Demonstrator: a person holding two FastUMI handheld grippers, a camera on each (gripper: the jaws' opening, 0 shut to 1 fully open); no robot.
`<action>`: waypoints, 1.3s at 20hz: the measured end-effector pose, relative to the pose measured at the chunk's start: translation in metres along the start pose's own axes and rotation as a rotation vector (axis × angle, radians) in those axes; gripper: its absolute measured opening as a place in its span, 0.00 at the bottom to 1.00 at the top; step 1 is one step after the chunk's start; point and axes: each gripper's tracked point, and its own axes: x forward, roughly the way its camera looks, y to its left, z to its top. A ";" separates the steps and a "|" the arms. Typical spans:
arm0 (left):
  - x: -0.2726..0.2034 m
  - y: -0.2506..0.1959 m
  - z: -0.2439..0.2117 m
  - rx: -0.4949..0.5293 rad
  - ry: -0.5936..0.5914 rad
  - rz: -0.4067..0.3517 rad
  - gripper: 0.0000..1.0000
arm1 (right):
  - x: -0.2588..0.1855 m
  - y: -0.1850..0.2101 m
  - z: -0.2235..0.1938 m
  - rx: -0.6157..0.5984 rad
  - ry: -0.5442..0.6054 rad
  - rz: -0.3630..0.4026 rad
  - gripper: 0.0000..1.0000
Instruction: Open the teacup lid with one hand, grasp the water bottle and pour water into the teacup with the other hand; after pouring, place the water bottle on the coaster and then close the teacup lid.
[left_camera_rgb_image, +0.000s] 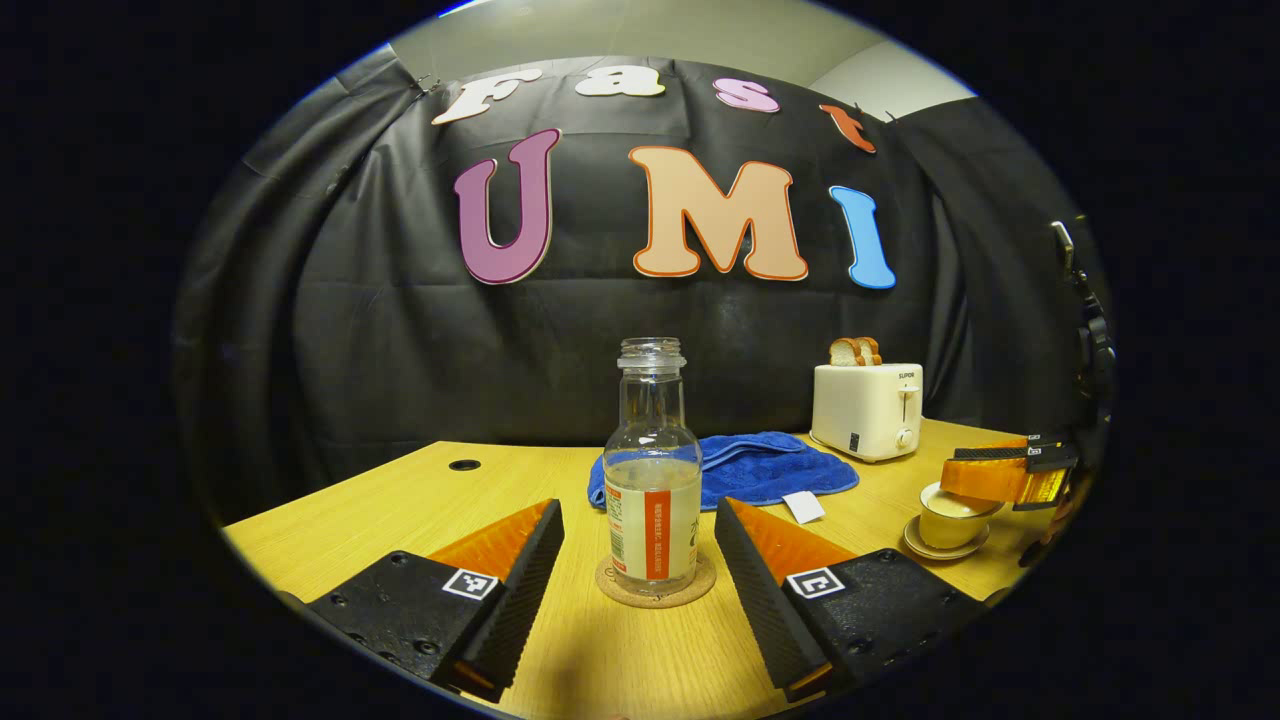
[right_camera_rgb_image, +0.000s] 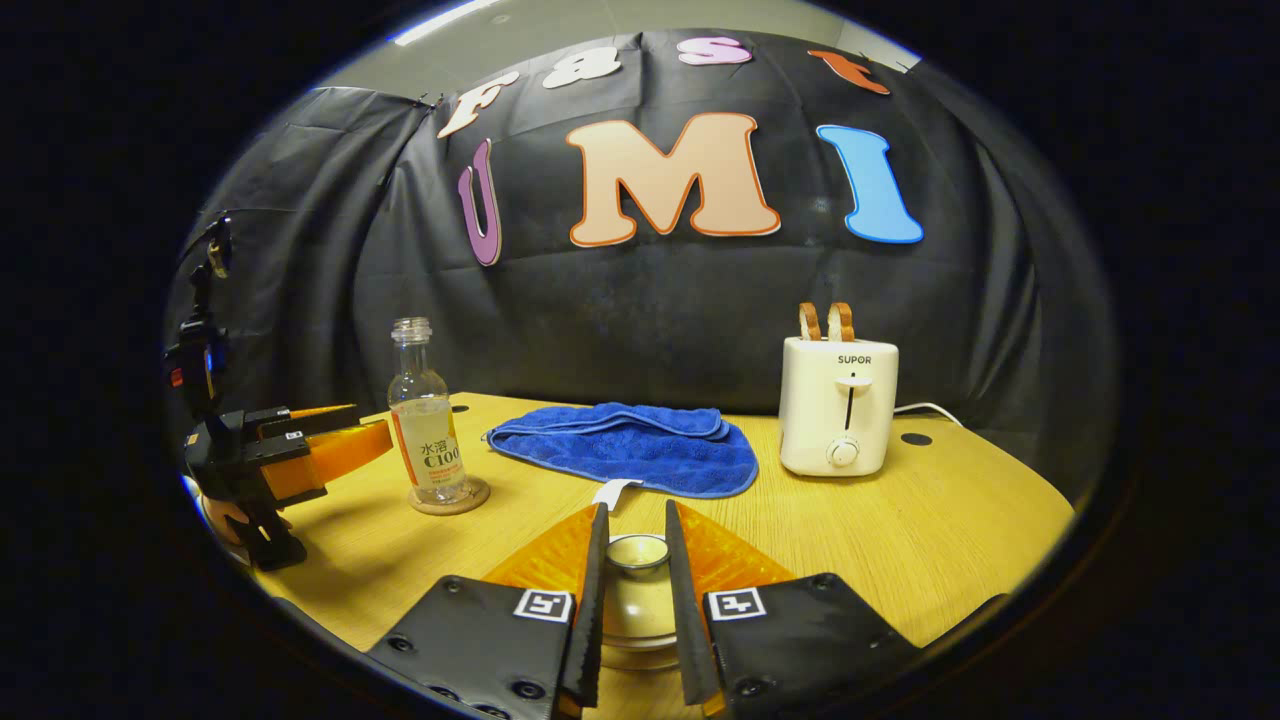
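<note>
My left tongs stand wide open with the water bottle between the fingers, neither touching it. The bottle stands upright on the cork coaster, uncapped and partly filled; whether pouring is done I can't tell. My right tongs are narrowed around the lid knob on the teacup, which sits on its saucer on the counter; both fingers look pressed on the knob, though contact is hard to confirm.

I judge the lid is the step in hand. To do it well I should keep the knob centred between the fingers, move the lid straight and level so the cup doesn't drag on the saucer, and keep my left tongs clear of the open bottle so I don't tip it.
</note>
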 end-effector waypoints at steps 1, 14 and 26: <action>0.000 0.000 0.001 0.000 0.000 0.000 0.88 | 0.000 0.000 0.001 -0.003 -0.001 0.001 0.34; 0.001 -0.002 0.000 0.008 0.000 -0.004 0.88 | -0.005 -0.002 0.006 0.004 -0.042 0.000 0.77; 0.000 0.002 0.001 0.004 -0.006 0.014 0.88 | -0.021 -0.029 0.022 0.007 -0.161 -0.131 0.94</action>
